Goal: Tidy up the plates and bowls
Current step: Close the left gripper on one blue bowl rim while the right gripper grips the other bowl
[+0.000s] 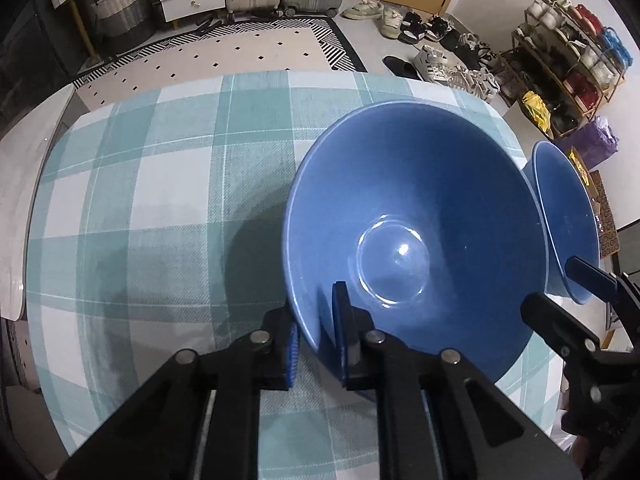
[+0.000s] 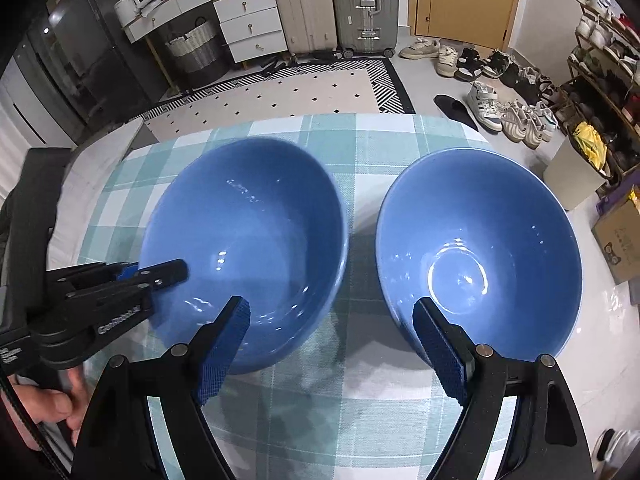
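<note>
Two blue bowls stand side by side on a checked tablecloth. My left gripper [image 1: 316, 340] is shut on the near rim of the left bowl [image 1: 412, 208], one finger inside and one outside; the same bowl [image 2: 248, 240] and the left gripper [image 2: 160, 276] show in the right wrist view. My right gripper [image 2: 332, 348] is open, its fingers spread in front of the gap between the bowls, the right finger by the near rim of the right bowl [image 2: 480, 256]. The right bowl [image 1: 564, 216] and the right gripper [image 1: 560, 292] also show at the right of the left wrist view.
The table [image 1: 160, 208] carries a teal and white checked cloth. Beyond it are a patterned rug [image 2: 280, 96], suitcases [image 2: 360, 4], a white drawer unit [image 2: 248, 24], shoes and a shoe rack [image 1: 568, 64] at the right, and a cardboard box [image 2: 620, 240].
</note>
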Demonstrator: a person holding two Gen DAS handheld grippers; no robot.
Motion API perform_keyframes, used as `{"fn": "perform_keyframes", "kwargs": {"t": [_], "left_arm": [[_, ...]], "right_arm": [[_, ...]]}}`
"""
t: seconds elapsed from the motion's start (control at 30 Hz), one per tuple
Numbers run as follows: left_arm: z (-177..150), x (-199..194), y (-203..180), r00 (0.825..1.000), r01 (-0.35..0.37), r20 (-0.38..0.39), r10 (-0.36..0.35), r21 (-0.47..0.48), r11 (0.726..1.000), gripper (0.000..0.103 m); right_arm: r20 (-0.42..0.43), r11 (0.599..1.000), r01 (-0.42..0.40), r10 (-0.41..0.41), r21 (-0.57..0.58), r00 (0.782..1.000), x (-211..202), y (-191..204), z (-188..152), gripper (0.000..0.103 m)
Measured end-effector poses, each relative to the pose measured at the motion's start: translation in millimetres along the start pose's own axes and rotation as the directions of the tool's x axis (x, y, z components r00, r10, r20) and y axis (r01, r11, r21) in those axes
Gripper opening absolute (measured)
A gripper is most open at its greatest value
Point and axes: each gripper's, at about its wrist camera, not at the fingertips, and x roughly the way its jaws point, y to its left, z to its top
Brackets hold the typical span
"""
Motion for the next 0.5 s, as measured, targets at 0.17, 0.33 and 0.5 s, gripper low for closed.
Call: {"fn": "perform_keyframes", "kwargs": {"t": [0.17,0.33,0.5], "left_arm": [[-11,-9,1,1.0,-0.028,-0.008,0.028,0.043,0.999,0.012],[-26,-15,11,0.999,-0.024,-0.041,0.027,0.062,0.998,0.012],[-41,-26,17,1.0,0.007,-0.03,-0.005,0.063,0.998,0.012]], "right_arm": [[-0.016,1.0,-0.014,0.014,0.01,1.0,1,0,0,0.085],[-0.024,1.0,-0.022,0.022,0.013,0.999,1,0,-1,0.086],[-0.05,0.999,-0.025,0.023,-0.034,0.998,7,9,-3,0.085]]}}
